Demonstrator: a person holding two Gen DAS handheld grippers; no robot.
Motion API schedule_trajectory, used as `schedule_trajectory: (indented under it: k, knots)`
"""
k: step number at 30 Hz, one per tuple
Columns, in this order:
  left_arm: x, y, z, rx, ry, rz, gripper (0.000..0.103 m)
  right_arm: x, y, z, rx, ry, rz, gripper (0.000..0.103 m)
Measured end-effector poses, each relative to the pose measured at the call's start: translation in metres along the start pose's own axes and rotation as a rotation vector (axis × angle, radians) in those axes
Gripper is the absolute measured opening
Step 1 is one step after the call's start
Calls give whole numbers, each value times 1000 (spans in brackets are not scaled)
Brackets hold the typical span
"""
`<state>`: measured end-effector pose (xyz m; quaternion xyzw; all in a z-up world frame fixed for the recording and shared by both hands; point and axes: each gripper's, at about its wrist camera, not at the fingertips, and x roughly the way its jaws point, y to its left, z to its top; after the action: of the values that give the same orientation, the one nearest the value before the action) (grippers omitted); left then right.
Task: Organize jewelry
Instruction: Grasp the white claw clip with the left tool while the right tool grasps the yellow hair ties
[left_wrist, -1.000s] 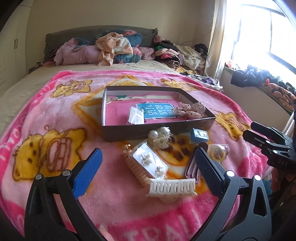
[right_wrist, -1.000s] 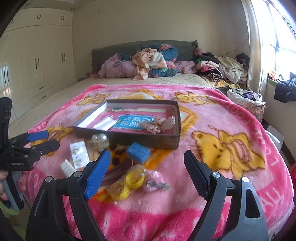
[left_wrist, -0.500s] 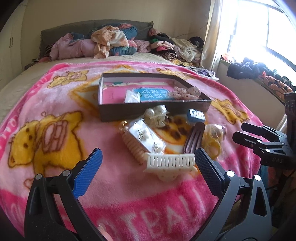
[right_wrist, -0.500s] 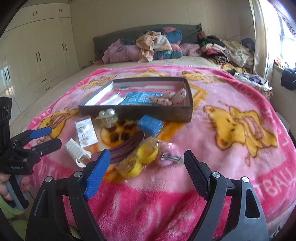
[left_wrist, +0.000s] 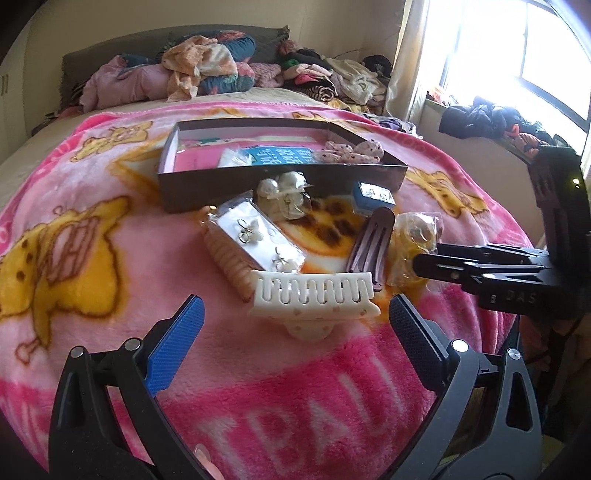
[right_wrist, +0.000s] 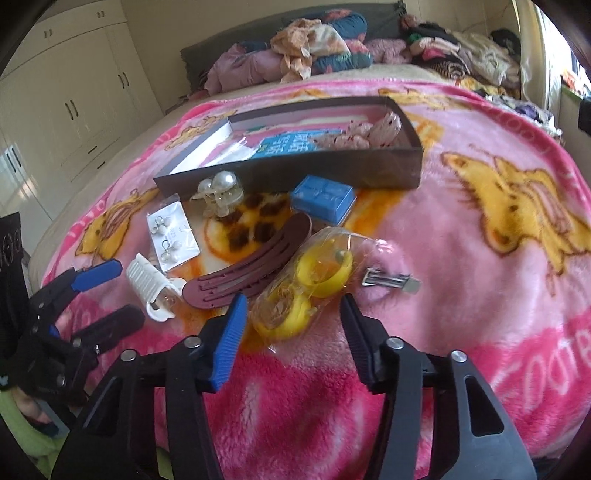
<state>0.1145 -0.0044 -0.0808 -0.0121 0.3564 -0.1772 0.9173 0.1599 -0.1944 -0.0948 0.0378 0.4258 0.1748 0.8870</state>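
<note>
We're low over the pink cartoon blanket (right_wrist: 461, 258) now, both tools aimed down at the scattered pieces. Our right gripper (right_wrist: 291, 314) has just been closing its jaws, and they stand at a middling gap; the near end of the clear packet of yellow earrings (right_wrist: 306, 291) lies between them, pads not pressing on it. Just right of the packet lies a small silver hair clip (right_wrist: 391, 280), and on its left, touching, the maroon banana clip (right_wrist: 251, 269). Our left gripper (left_wrist: 295, 328) is spread wide with nothing between its fingers, hovering just short of the white claw clip (left_wrist: 314, 295). Behind that clip the carded pearl earrings (left_wrist: 258, 236) rest on a beige comb clip (left_wrist: 225, 258). Further back, the pearl hair claw (right_wrist: 221, 192) and the blue box (right_wrist: 323, 199) sit right against the dark tray (right_wrist: 295, 170), which holds a blue card (right_wrist: 291, 142) and polka-dot fabric pieces (right_wrist: 369, 131).
</note>
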Motion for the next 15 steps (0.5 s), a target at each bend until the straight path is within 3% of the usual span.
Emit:
schedule_trajectory:
  k: [4,13,15]
  knots:
    - [5,-1,1,-2,-1,-7,91,11,0,3,12,20,10,40]
    - [22,1,5,-39,21,-20,91,4,1,7,5,-30,38,19]
    - [24,-1,5,-35,26,-21,84,0,4,7,-12,-48,38,17]
